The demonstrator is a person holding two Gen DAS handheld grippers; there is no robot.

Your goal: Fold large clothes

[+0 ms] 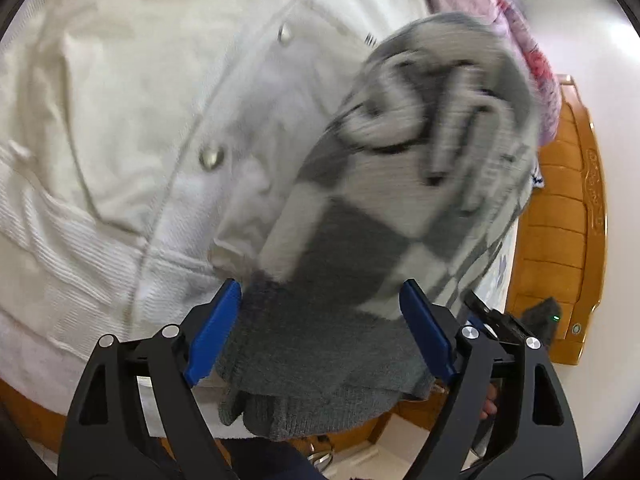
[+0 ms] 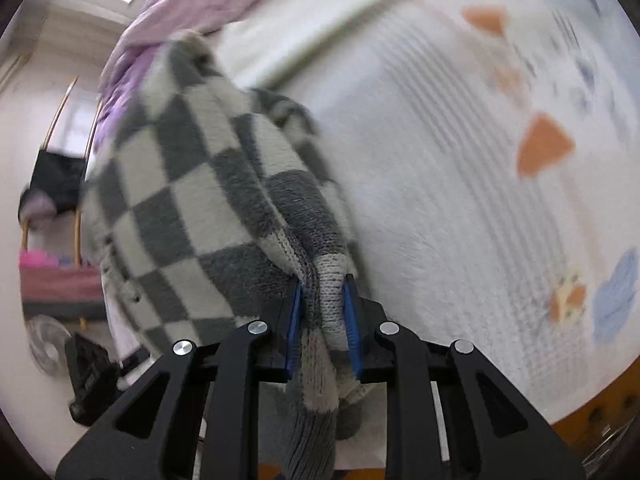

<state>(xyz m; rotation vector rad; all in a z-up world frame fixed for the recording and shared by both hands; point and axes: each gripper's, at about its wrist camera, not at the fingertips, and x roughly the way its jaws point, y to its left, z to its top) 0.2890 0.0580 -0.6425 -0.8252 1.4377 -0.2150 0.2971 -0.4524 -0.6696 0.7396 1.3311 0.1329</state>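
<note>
A grey and cream checkered knit garment hangs bunched in the air. My right gripper is shut on its knit edge, the cloth pinched between the blue pads. In the left wrist view the same garment is blurred by motion, and its dark grey ribbed hem lies between the fingers of my left gripper. The left jaws stand wide apart, the cloth draped between them. A white corduroy jacket with snap buttons lies spread on the bed to the left of it.
A pink and purple cloth lies at the far side. The bed has a white sheet with orange and blue prints. A wooden bed frame borders the white floor. A black device lies low at left.
</note>
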